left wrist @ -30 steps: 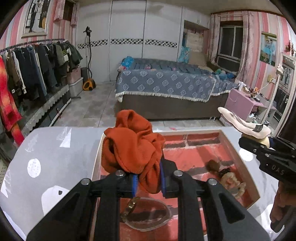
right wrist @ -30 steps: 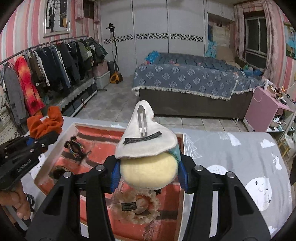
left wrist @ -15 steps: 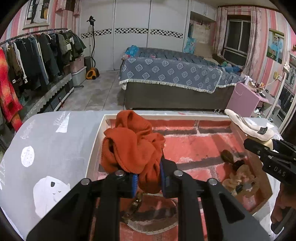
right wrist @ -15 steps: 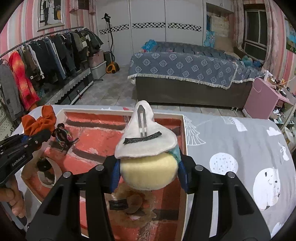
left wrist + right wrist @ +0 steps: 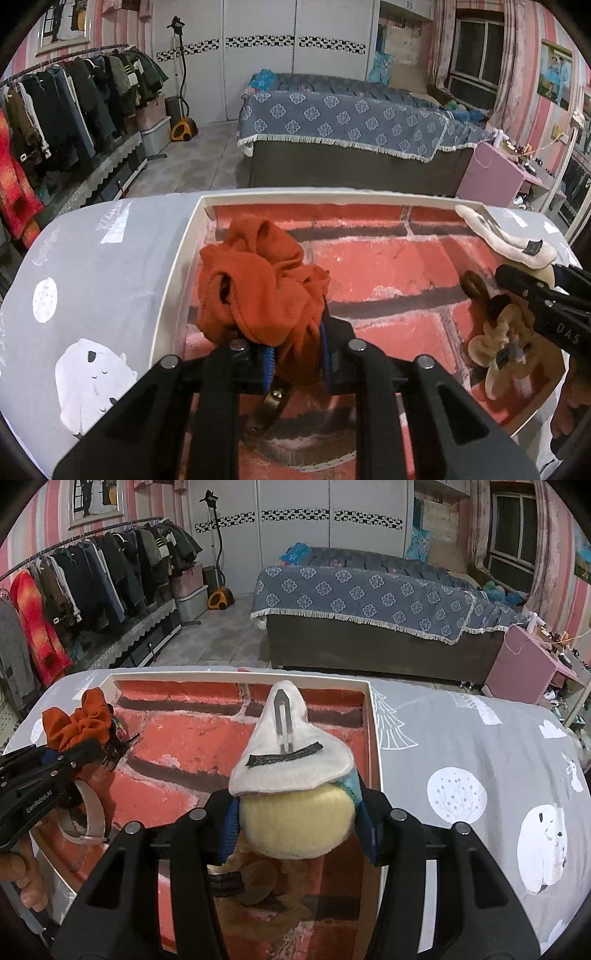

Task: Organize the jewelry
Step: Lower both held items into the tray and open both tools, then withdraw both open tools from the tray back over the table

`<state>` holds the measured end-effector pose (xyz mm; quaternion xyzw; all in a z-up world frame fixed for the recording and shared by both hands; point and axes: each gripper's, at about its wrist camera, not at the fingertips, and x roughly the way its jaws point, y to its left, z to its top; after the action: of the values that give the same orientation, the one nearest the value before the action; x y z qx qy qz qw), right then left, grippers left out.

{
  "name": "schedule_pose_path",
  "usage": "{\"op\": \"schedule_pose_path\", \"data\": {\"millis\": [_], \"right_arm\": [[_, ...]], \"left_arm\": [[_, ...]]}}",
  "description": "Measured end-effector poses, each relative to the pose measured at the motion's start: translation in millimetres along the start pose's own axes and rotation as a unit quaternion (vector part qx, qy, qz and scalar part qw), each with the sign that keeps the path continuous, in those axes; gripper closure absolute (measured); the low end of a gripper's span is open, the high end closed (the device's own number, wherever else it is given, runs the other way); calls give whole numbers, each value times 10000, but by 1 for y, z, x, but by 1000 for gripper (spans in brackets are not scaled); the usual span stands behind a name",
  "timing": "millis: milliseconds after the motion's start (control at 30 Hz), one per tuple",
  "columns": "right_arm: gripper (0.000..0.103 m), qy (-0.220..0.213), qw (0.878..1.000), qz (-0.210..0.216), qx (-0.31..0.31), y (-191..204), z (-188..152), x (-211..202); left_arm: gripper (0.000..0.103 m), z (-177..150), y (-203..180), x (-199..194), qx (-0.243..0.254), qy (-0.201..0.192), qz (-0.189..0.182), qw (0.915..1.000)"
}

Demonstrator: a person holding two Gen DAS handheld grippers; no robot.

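My left gripper point(image 5: 295, 354) is shut on an orange scrunchie point(image 5: 258, 284) and holds it over the left part of a white-rimmed tray point(image 5: 173, 273) with a red brick-pattern floor. My right gripper point(image 5: 295, 830) is shut on a plush hair clip point(image 5: 291, 790), cream-yellow with a white felt top and a metal clip, above the tray's right side point(image 5: 373, 738). A beige scrunchie point(image 5: 498, 350) lies in the tray under the right gripper. A bracelet point(image 5: 88, 812) and a dark hair claw point(image 5: 118, 749) lie at the tray's left.
The tray sits on a table with a grey cloth point(image 5: 480, 775) printed with white bears and trees. Beyond the table are a bed point(image 5: 369, 602), a clothes rack point(image 5: 92, 572) at left and a pink cabinet point(image 5: 524, 664) at right.
Both grippers have lowered and tilted toward the tray, which now fills more of each view. Each still holds its item.
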<state>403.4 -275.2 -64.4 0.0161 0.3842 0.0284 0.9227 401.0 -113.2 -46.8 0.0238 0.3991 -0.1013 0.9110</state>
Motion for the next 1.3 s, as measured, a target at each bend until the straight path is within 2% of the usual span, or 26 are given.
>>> {"op": "schedule_pose_path", "data": {"millis": [300, 533, 700, 833, 967, 1033, 1200, 1300], "right_arm": [[50, 227, 9997, 33, -65, 1, -6, 13], [48, 242, 9997, 50, -47, 0, -6, 14], [46, 219, 9997, 84, -7, -1, -6, 13], [41, 206, 9998, 85, -3, -1, -6, 12], [36, 108, 9999, 111, 5, -2, -2, 3], [35, 34, 9999, 126, -1, -1, 1, -4], [33, -259, 9995, 173, -5, -1, 11, -31], [32, -516, 9985, 193, 9, -3, 18, -57]], "left_arm": [[79, -3, -3, 8, 66, 98, 51, 9999], [74, -3, -2, 10, 54, 103, 41, 9999], [66, -3, -2, 11, 74, 85, 69, 9999], [53, -3, -1, 11, 72, 73, 54, 9999], [37, -2, -3, 3, 62, -25, 41, 10000], [33, 1, -2, -3, 70, -86, 42, 9999], [33, 7, -1, -27, 59, -263, -12, 9996], [33, 15, -3, -58, 91, -552, 1, 9984]]}}
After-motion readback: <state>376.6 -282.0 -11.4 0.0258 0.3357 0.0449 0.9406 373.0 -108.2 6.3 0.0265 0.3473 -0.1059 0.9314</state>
